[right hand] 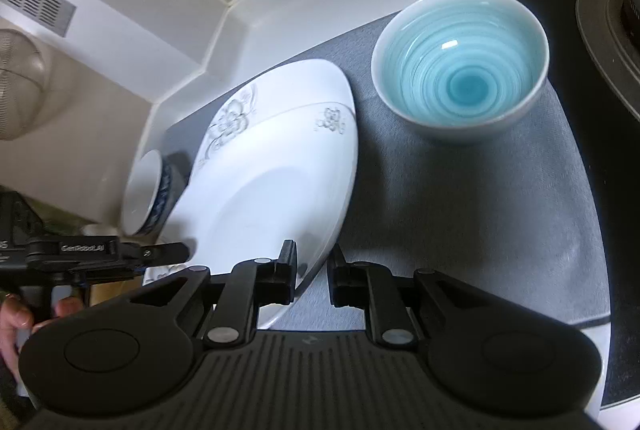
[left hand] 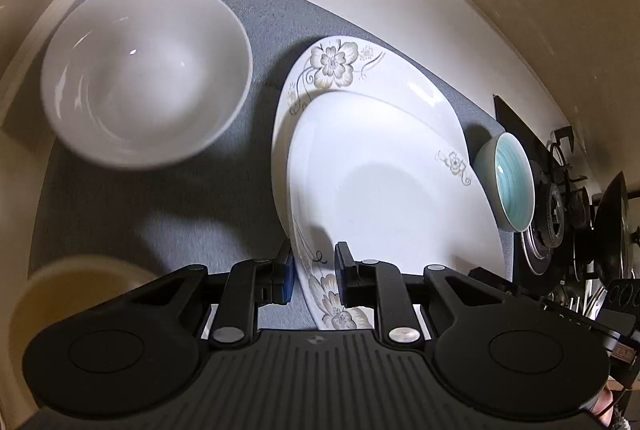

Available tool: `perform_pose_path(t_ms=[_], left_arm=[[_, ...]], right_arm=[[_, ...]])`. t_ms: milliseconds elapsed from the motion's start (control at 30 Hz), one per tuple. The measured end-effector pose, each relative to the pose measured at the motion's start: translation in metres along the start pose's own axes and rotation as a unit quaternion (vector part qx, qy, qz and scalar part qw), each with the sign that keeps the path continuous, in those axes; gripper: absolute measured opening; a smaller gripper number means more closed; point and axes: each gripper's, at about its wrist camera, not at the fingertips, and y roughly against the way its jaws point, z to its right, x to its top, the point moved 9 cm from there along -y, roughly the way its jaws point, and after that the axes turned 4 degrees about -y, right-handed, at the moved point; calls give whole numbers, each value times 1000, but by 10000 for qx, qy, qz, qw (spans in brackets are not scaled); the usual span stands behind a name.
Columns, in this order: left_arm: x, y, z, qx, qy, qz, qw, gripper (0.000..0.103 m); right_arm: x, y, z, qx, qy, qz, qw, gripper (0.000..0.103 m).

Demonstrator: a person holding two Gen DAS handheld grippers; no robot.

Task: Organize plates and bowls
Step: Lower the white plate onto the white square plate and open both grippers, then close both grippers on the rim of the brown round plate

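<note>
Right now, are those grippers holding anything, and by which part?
Both straddle the flowered plate's rim: left gripper at one edge, right gripper at another. Neither looks fully clamped.
</note>
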Motion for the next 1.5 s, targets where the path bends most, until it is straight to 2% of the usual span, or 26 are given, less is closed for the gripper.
perform_pose_path(t_ms=[200,267,500,667,800,933,1100,1167,1233,1300,1333,1367,1400,1433,1500], left_arm=[[8,-14,-13,-90,166,-217,9996,23],[5,-15,-15,-233,232,-303,9990,23],[-13,-6,-12,-627,239,-436,9968,22],[-11,-4,-8,-653,27,-430,9969,17],[-3,-8,-12,-709,97,-426,9965,15],[5,-11,-15,-634,114,-436,9970,14],[5,-14,-16,-719,129,-443,9963,15],[5,-14,-16,-711,147,-431,9964,15],[6,-14,-16,-636,122,-394,9971,15],[4,-4,-11,-396,-121,-243,9988,15],[1,4,-7,-297,-286,-127,9991,16],[-2,13,-2,-247,-456,-6,9987,26],[-7,21,3,-263,-616,76,9977,42],[-13,27,6,-303,-758,129,9966,48],[-29,33,11,-296,-982,134,9946,52]], right_arm=[[8,-14,-10,-432,206,337,9983,17],[11,-15,-13,-611,344,480,9964,18],[15,-16,-12,-846,342,812,9925,18],[12,-21,-11,-1431,481,794,9854,23],[11,-22,-4,-1283,197,814,9882,22],[7,-18,-7,-1336,254,770,9877,21],[0,-14,-6,-1162,-13,803,9900,20],[2,-19,-5,-1113,-65,771,9908,17],[5,-23,-6,-1144,-23,772,9904,16],[2,-19,-7,-1121,-46,789,9905,18],[-1,-13,-10,-1058,-8,802,9911,18],[-7,-8,-14,-968,74,720,9927,22],[-17,-5,-19,-849,221,575,9945,25],[-28,-1,-25,-797,405,429,9951,27],[-58,3,-31,-943,739,143,9927,45]])
